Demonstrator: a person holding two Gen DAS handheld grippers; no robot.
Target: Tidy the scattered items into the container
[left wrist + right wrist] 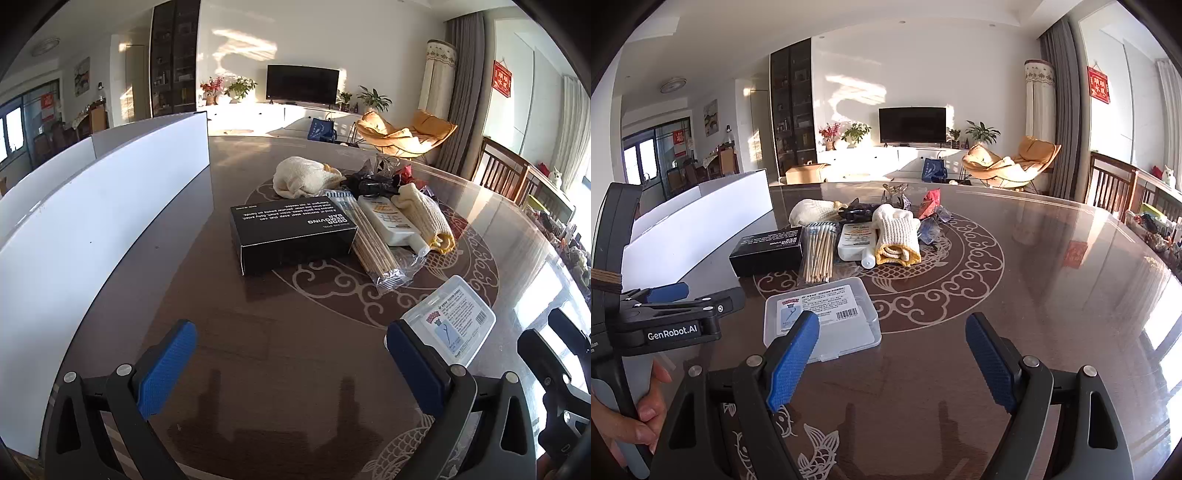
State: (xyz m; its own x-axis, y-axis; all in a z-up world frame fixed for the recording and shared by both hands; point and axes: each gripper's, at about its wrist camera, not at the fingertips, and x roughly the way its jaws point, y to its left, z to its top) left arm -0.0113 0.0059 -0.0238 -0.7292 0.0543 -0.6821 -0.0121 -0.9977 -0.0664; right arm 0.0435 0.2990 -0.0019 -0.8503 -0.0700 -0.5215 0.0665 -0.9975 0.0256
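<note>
tools both stand released, nothing between the blue pads. the left tool (290, 363) is spread to its widest over bare counter (258, 325), its shadow lying on the glossy top just ahead of it. the right tool (892, 354) is spread somewhat less, also over bare counter, with the clear plastic case (822, 317) just ahead of its left pad and partly covered by it in that view; whether pad and case touch cannot be told.

ahead of both tools lies the scattered heap: a black box (291, 236) nearest the left tool, a bag of wooden sticks (373, 243) beside it, a white bottle (391, 223) with its cap toward the tools, a rolled cream cloth (424, 218) with a yellow edge, and farther off a second cream bundle (301, 177) and some dark wrappers (373, 182) too crumpled to name. the white container (92, 229) runs along the left of the left tool.

only the right wrist view shows the left tool from the side, with a person's hand (642, 410) gripping its handle, and a red packet (931, 203) behind the cloth. only the left wrist view gives the box's printed top. the container's inside is hidden in both views, and its near end is cut off.
</note>
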